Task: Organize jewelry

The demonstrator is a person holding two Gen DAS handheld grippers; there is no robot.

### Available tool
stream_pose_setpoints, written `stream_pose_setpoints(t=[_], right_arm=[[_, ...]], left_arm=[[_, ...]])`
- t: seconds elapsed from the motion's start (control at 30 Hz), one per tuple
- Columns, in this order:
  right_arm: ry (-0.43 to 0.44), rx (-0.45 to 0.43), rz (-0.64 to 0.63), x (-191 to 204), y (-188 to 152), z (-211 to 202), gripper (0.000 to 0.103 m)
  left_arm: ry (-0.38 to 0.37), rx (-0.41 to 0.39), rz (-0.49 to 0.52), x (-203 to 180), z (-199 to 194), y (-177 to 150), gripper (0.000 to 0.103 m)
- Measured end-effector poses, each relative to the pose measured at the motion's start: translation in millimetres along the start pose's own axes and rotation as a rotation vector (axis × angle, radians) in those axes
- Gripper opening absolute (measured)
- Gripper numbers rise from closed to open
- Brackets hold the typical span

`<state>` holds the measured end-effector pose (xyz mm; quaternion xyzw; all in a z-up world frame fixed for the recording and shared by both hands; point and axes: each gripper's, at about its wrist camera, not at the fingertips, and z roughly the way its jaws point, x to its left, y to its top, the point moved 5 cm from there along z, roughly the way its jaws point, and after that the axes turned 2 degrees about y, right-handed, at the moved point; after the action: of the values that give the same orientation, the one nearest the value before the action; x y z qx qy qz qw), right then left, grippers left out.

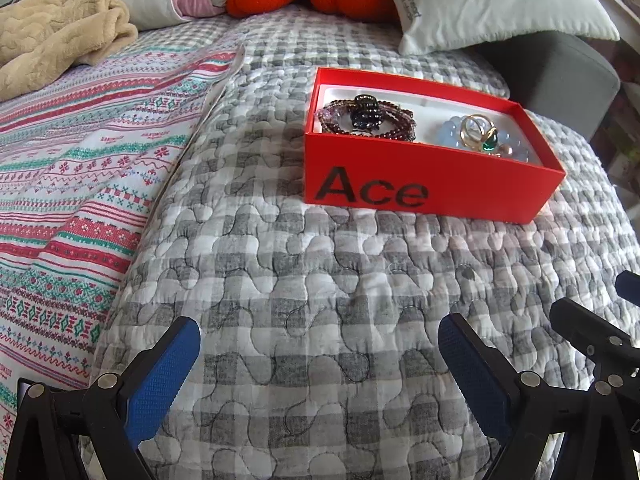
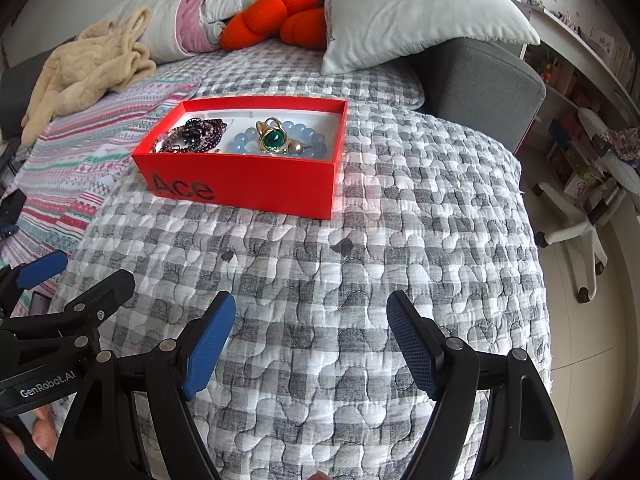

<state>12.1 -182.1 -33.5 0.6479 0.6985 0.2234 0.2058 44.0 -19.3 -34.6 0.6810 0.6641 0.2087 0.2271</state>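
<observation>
Red box (image 1: pixel 420 184) marked "Ace" sits lidless on the grey checked quilt (image 1: pixel 300 300) of the bed, jewelry inside: dark beaded bracelets (image 1: pixel 364 116) at one end, pale blue bead bracelet (image 2: pixel 308 138) and a gold ring with green stone (image 2: pixel 273 139) at the other

Left gripper (image 1: pixel 320 364) hangs over bare quilt short of the box, jaws wide, nothing between them. Right gripper (image 2: pixel 310 344) likewise, jaws parted and empty

Only the left wrist view shows the patterned striped cover (image 1: pixel 80 184) up close, its edge lying over the quilt. Only the right wrist view shows the bed's far edge, the floor, a white chair base (image 2: pixel 580 232), and shelves

Open quilt lies all round the box; pillows (image 2: pixel 420 12) and orange cushion (image 2: pixel 276 16) are well behind it
</observation>
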Motion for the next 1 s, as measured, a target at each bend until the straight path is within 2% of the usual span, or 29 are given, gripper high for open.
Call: stream_pose_setpoints(t=[1.0], right_arm=[[-0.010, 0.003, 0.006, -2.8, 0.0, 1.9, 0.081]], left_arm=[[0.019, -0.026, 0.040, -3.6, -2.1, -0.4, 0.099]])
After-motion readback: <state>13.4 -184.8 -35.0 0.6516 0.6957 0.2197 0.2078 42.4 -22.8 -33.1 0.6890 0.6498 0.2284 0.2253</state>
